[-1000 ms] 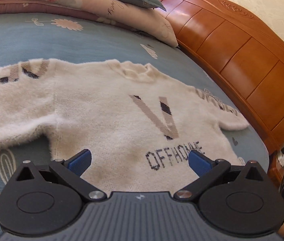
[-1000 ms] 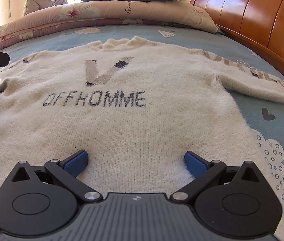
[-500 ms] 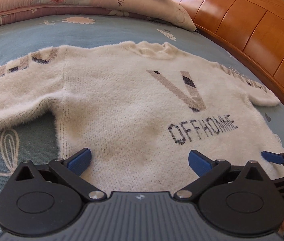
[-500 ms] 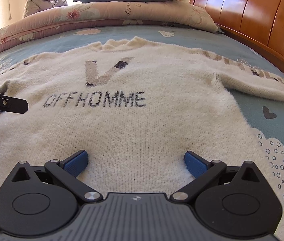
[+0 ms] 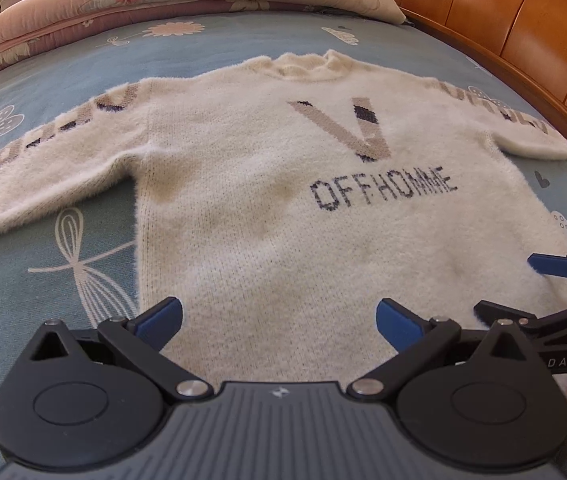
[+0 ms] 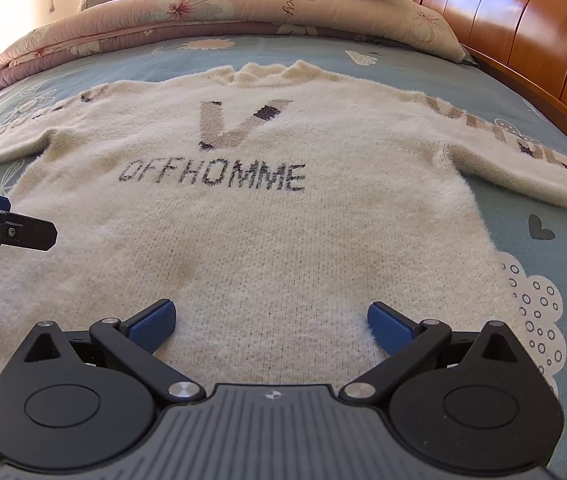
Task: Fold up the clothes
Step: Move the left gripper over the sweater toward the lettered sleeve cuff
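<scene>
While one cream sweater (image 6: 267,240) lies flat, face up on the blue bedsheet (image 5: 63,64), my two grippers, left gripper (image 5: 279,320) and right gripper (image 6: 271,320), hover at its hem with fingers spread apart, holding nothing. Its collar points away toward the rolled quilt (image 6: 203,12), sleeves spread sideways; the wooden headboard (image 6: 523,20) flanks the right.

sweater (image 6: 267,232): "V", "OFFHOMME" | right gripper (image 5: 563,292) body: "DAS"
</scene>
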